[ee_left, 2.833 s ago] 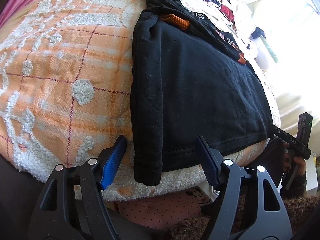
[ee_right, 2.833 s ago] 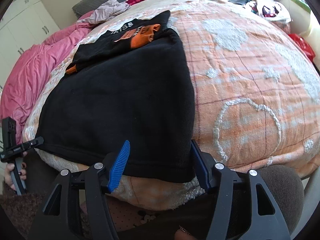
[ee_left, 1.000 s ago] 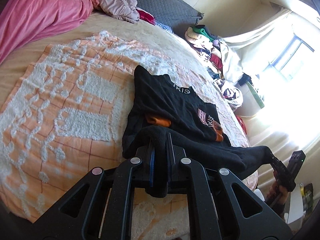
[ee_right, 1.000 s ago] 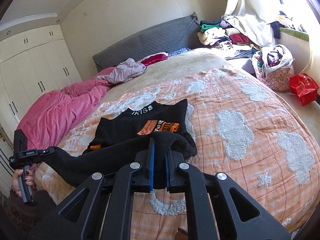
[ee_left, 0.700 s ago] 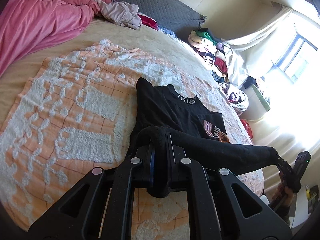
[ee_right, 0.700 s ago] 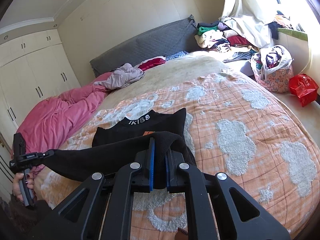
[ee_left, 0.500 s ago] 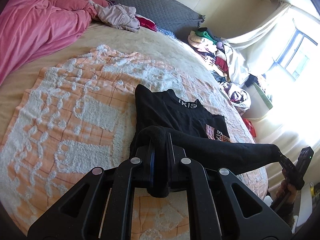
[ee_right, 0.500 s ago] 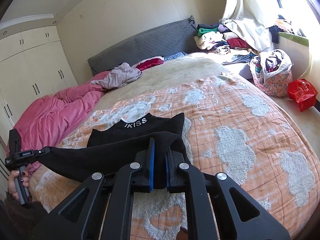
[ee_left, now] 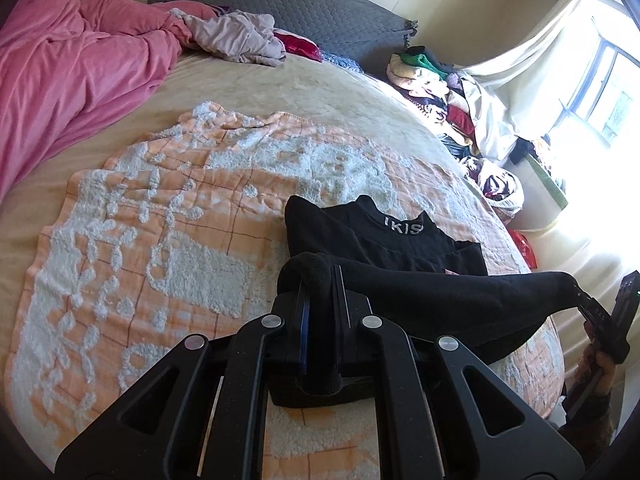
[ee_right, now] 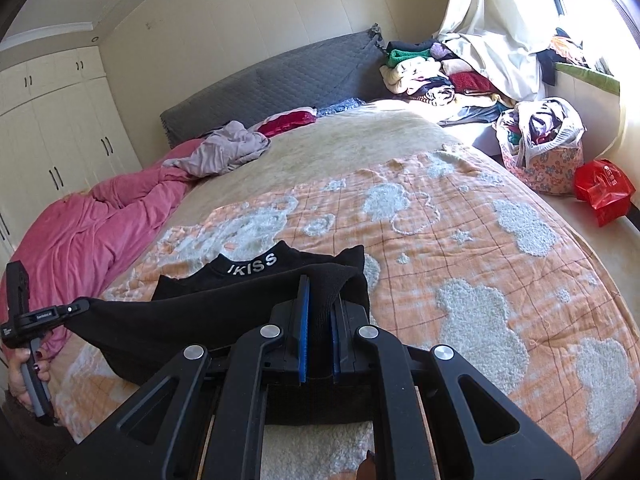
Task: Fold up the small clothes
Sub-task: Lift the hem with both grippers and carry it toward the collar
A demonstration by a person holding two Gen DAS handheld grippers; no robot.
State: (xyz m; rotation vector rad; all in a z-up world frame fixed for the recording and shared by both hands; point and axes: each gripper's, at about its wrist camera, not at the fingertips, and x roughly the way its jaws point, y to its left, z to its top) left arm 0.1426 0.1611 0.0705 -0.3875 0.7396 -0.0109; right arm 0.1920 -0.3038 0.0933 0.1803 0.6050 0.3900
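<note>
Orange blanket (ee_right: 460, 248) on bed (ee_right: 360, 132)

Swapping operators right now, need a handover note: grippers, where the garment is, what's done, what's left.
Left gripper: shut on one bottom corner of the black knit top with white collar lettering.
Right gripper: shut on the other bottom corner; the hem is stretched in the air between the two.
Garment: collar end lies flat on the orange and white tufted blanket on the bed; the hem end is lifted above it, partway toward the collar.
Done: both corners gripped, hem raised for the bottom-to-top fold.
Left: probably lay the hem down near the collar, release both, smooth it, then any further fold.
</note>
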